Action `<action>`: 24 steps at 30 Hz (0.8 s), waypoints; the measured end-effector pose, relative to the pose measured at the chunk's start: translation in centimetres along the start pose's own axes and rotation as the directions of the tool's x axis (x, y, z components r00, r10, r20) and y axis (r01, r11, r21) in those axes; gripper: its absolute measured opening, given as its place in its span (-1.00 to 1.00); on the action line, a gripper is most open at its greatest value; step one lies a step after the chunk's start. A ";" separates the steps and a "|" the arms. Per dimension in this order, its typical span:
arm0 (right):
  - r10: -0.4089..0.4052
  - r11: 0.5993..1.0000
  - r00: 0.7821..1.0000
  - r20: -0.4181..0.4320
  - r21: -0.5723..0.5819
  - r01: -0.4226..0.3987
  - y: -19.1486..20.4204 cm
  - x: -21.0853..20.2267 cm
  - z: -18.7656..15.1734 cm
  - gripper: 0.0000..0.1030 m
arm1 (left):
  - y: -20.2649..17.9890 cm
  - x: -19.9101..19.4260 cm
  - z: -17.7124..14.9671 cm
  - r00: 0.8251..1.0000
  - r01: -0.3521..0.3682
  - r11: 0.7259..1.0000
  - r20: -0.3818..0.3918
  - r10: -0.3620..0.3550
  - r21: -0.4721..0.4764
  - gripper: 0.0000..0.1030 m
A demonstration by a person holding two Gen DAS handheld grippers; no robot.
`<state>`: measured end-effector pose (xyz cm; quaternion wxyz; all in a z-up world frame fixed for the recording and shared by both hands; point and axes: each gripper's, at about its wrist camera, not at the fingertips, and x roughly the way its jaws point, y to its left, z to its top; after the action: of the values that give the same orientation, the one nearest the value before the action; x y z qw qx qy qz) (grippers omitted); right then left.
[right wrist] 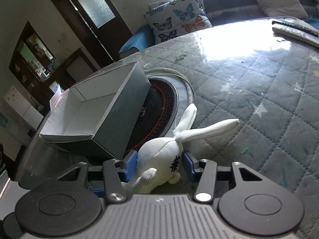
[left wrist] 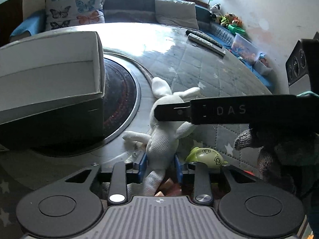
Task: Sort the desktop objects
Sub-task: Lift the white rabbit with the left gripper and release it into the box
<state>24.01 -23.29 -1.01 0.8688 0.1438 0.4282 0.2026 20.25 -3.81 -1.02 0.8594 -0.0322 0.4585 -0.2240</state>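
Observation:
A white plush rabbit (left wrist: 165, 139) lies on the quilted table cover. My left gripper (left wrist: 160, 166) has its blue pads on either side of the rabbit's lower body and leg. In the right wrist view my right gripper (right wrist: 159, 166) has its pads against both sides of the rabbit's head (right wrist: 159, 155), its ears pointing away. The right gripper's black finger also crosses the left wrist view (left wrist: 219, 111) over the rabbit's head. An open dark box (left wrist: 49, 79) with a white inside stands to the left, also in the right wrist view (right wrist: 95, 117).
A yellow-green toy (left wrist: 207, 156) lies right of the rabbit. A round black cooktop (left wrist: 121, 99) sits beside the box. Remote controls (left wrist: 205, 40) lie at the table's far edge. A sofa with cushions and a clear bin of toys (left wrist: 243, 46) stand behind.

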 end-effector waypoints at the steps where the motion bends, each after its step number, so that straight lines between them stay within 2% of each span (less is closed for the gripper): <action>1: -0.005 1.000 1.000 0.004 -0.008 0.005 0.1 -0.1 0.0 -0.09 | 0.0 -0.1 0.0 1.000 0.001 1.000 0.010 -0.001 0.000 -0.47; 8: -0.001 1.000 0.998 0.067 -0.028 0.003 1.5 -2.2 0.7 -0.14 | -0.1 -2.9 0.0 0.993 -0.003 1.000 0.120 0.002 0.009 -0.51; 12: 0.040 0.995 0.991 0.130 -0.098 -0.028 4.8 -4.0 2.3 -0.13 | 0.7 -6.3 0.5 0.976 -0.031 0.999 0.217 0.032 -0.006 -0.51; 15: 0.095 0.987 0.984 0.150 -0.143 -0.074 7.7 -3.9 4.0 -0.14 | 2.0 -8.8 1.0 0.958 -0.058 0.998 0.278 0.064 -0.028 -0.51; 18: 0.153 0.977 0.977 0.148 -0.173 -0.127 10.7 -2.6 5.8 -0.14 | 4.6 -10.8 1.6 0.942 -0.093 0.992 0.316 0.115 -0.082 -0.51; 24: 0.203 0.963 0.973 0.108 -0.204 -0.178 16.3 2.7 9.1 -0.14 | 10.7 -12.5 3.3 0.928 -0.128 0.969 0.320 0.192 -0.210 -0.51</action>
<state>29.08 -8.44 9.40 0.8806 0.1123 0.3343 0.3164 20.71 10.44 7.82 0.9340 -0.1122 0.3241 -0.1003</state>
